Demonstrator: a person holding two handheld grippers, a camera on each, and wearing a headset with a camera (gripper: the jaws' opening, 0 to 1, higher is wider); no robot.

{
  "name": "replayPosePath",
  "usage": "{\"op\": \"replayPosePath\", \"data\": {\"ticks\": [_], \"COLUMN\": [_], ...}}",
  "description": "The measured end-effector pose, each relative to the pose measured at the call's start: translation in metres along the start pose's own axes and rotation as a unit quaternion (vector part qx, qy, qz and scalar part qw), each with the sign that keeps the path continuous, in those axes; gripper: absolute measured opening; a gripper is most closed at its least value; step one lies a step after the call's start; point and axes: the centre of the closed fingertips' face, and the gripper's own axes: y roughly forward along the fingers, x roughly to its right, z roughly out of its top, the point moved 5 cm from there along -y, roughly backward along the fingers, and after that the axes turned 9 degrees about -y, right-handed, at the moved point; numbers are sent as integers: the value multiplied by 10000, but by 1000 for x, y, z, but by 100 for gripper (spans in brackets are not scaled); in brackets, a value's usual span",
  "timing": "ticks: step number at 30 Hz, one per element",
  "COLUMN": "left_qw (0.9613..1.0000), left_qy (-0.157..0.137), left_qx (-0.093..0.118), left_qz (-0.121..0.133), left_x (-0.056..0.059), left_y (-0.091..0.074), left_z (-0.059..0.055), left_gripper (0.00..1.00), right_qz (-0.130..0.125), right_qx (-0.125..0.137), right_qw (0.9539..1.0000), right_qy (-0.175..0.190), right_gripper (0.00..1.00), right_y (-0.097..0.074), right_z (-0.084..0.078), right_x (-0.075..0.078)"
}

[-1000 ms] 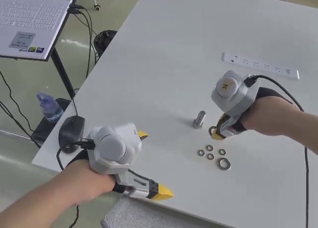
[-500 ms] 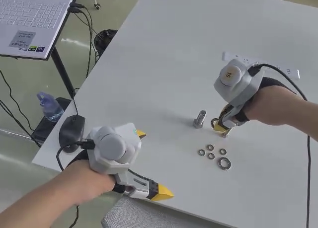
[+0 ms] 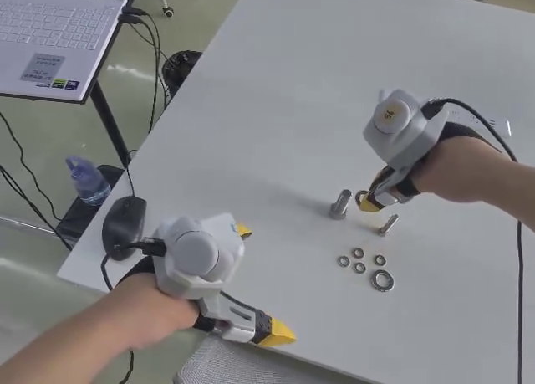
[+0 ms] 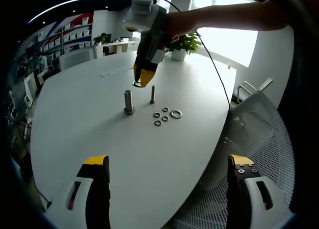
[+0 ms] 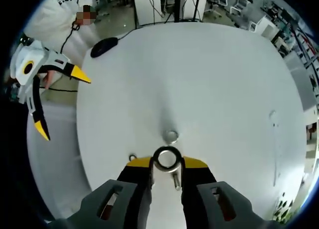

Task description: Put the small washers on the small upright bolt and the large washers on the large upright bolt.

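**Head view:** Your right gripper (image 3: pixel 372 202) hangs just beside the large bolt (image 3: pixel 340 204). Its fingers (image 3: pixel 368 206) are pinched on a large washer (image 3: pixel 361 201), apparently held flat so that its hole can meet the bolt's top. The small bolt (image 3: pixel 388 225) stands near on the white worktop (image 3: pixel 276 108). In front of it lie four small washers (image 3: pixel 358 253) and a second large washer (image 3: pixel 384 280), none yet threaded. Your left gripper (image 3: pixel 260 282) waits at the near edge, well apart, likely parked to leave the right one room.

**Left gripper view:** Your own fingers (image 4: pixel 94 169) are spread wide and hold nothing. Beyond them the right gripper (image 4: pixel 139 82) hovers above the two bolts, the large bolt (image 4: pixel 129 102) to one side and the small bolt (image 4: pixel 152 93) to the other. From this angle it is hard to tell which bolt it is nearer.

**Right gripper view:** The yellow fingers (image 5: pixel 141 162) grip the large washer (image 5: pixel 166 158) by its rim, which leaves the hole free. The large bolt (image 5: pixel 172 136), seen from above, sits just ahead of the ring and not yet inside it. By this reading you are lining up the drop and still need a short move forward. The left gripper (image 5: pixel 62 104) stands open at the far side.
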Motion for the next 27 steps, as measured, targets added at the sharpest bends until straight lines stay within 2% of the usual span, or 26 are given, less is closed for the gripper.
{"op": "replayPosePath", "data": {"ticks": [14,27], "left_qw": [10000,9999], "left_qy": [-16,-46], "left_qx": [-72,-99], "left_qz": [-20,-29], "left_x": [-4,-5], "left_y": [0,-2], "left_z": [-3,-6], "left_gripper": [97,96], "right_qz": [-23,-8], "right_qx": [41,-75], "right_qw": [9999,9998], "right_qy": [-131,-203], "right_gripper": [21,21], "right_y": [13,24], "right_z": [19,21], "right_x": [9,10]}}
